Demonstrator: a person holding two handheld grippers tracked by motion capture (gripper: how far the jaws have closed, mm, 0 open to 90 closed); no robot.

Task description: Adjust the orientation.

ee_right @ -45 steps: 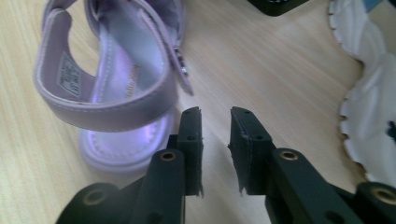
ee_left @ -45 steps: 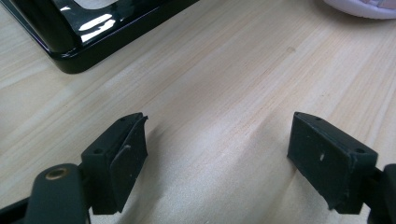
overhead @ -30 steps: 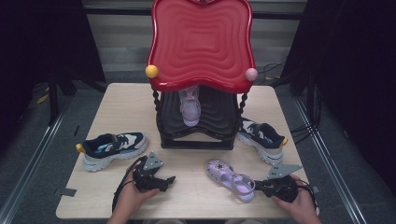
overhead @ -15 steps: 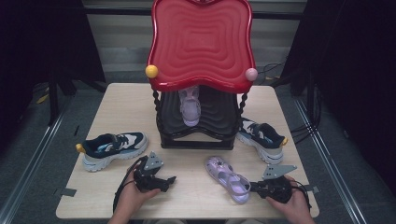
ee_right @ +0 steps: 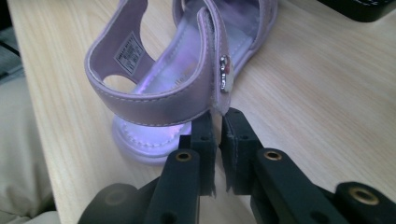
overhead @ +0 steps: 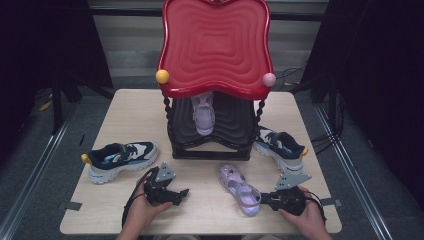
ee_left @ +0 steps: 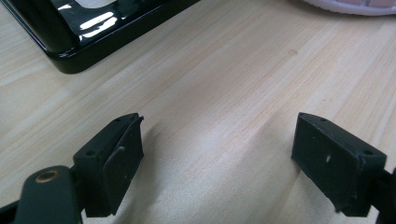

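The front of the lilac sandal (ee_right: 187, 70) is cut off by the top edge of my right gripper view, and in the high view the red top (overhead: 216, 47) of the stand hides most of the second sandal (overhead: 203, 114) on its dark shelf. My right gripper (ee_right: 217, 135) sits at the lower middle of that view, jaws nearly together just under the heel strap; I cannot tell whether they pinch it. In the high view the sandal (overhead: 240, 189) lies on the worktop (overhead: 130, 115) at lower right of centre, the gripper (overhead: 267, 199) at its heel. My left gripper (ee_left: 217, 158) stands wide over bare wood.
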